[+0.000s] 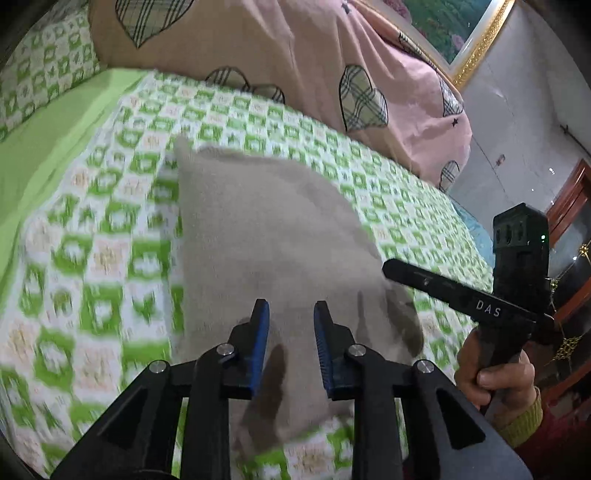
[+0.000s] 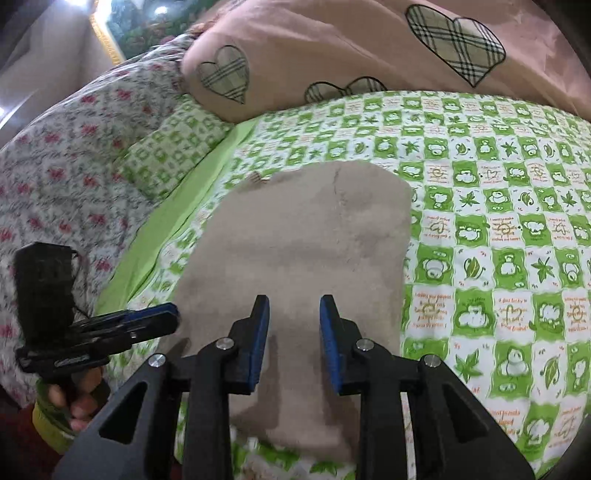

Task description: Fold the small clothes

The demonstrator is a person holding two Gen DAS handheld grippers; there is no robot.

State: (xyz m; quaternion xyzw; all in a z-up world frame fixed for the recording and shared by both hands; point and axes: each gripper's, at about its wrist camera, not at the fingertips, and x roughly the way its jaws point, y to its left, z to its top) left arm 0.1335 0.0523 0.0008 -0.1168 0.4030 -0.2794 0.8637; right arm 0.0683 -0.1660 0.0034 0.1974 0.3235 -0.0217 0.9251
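A small beige-grey fleece garment (image 1: 266, 236) lies flat on the green-and-white checked bedsheet (image 1: 92, 258); it also shows in the right wrist view (image 2: 303, 243). My left gripper (image 1: 291, 306) hovers over its near end, open and empty. My right gripper (image 2: 294, 301) is open and empty over the garment's near part. The right gripper also shows from the side in the left wrist view (image 1: 391, 267), at the garment's right edge. The left gripper shows in the right wrist view (image 2: 170, 317), at the garment's left edge.
A pink quilt with plaid hearts (image 1: 295, 55) is piled at the back of the bed. A floral quilt (image 2: 66, 177) and a checked pillow (image 2: 173, 144) lie at the left. A framed picture (image 1: 454, 26) hangs on the wall.
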